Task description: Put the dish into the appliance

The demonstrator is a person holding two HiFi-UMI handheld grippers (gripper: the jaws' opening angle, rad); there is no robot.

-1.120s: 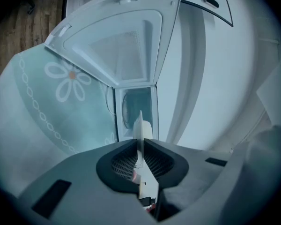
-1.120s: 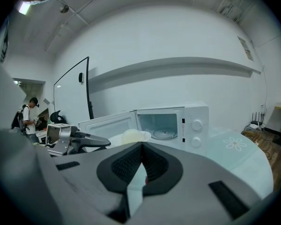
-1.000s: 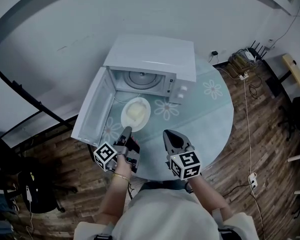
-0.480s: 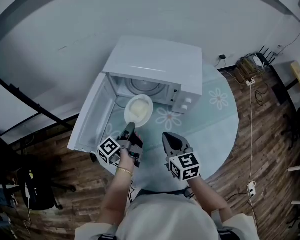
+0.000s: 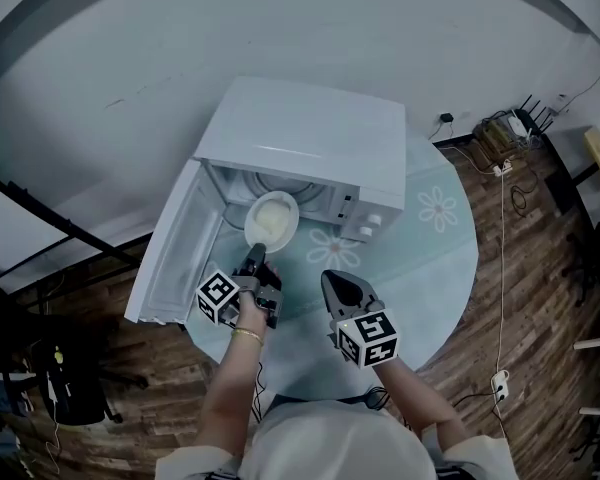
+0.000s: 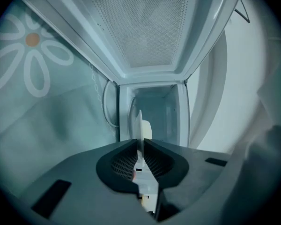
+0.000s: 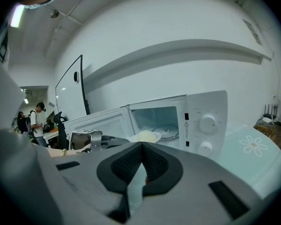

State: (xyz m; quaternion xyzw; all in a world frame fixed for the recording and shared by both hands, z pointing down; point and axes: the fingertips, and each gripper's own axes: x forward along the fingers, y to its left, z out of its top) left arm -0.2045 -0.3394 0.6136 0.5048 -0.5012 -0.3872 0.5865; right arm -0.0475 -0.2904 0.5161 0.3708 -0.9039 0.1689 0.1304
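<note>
The plate (image 5: 271,217) has travelled up from the table (image 5: 430,258) to the mouth of the open microwave (image 5: 315,128), centre of the head view, its far edge crossing the sill. By my read you only have the push onto the turntable (image 7: 171,131) left. Your left gripper (image 5: 256,256) is pinched narrow on the plate's near rim. Your right gripper (image 5: 334,280), lower centre, is closed on nothing.
</note>
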